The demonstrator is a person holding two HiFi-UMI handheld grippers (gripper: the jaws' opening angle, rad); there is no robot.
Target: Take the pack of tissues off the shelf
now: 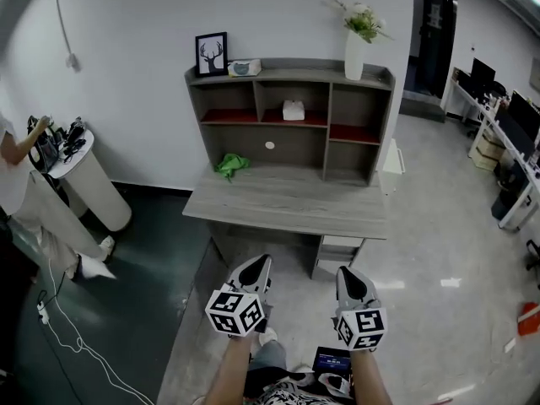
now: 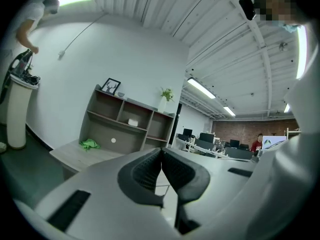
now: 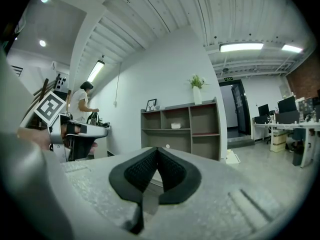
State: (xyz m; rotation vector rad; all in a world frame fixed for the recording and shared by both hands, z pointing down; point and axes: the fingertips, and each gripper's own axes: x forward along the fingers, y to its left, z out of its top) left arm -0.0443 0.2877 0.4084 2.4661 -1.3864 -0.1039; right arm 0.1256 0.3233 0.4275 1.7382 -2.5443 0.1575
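Observation:
The pack of tissues is a small white block on the red-lined middle compartment of the grey shelf unit, which stands on a grey desk. It also shows far off as the pack of tissues in the left gripper view and as the pack of tissues in the right gripper view. My left gripper and right gripper are held side by side well short of the desk. Both point at the shelf. The left gripper and right gripper are shut and hold nothing.
A green cloth lies on the desk's left. On top of the shelf stand a framed deer picture, a small box and a white vase with flowers. A person stands at a white round stand at left. Office desks line the right.

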